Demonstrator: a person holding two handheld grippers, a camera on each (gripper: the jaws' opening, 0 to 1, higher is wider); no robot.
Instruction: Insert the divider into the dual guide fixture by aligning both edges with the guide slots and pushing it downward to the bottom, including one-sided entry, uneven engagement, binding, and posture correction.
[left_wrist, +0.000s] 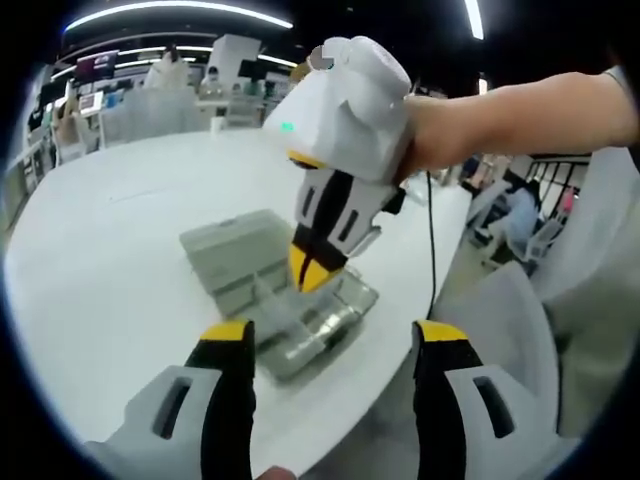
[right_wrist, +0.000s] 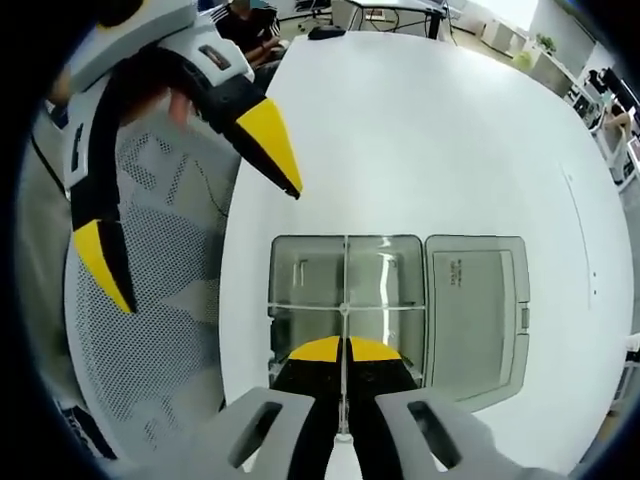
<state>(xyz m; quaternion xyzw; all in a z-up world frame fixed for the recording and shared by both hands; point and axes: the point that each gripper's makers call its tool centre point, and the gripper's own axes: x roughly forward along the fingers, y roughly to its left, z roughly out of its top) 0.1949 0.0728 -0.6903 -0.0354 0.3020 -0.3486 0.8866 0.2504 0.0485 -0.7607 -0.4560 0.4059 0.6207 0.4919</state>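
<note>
Right gripper (right_wrist: 343, 352) pinched on thin divider (right_wrist: 344, 300), long axis running along jaws into clear box (right_wrist: 346, 290), left gripper (right_wrist: 190, 200) spread.

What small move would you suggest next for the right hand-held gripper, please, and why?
Probably a gentle, straight push down. The right hand-held gripper is shut on the thin divider, which already lines up with the box's centre line. The left hand-held gripper hangs open beside it.
</note>
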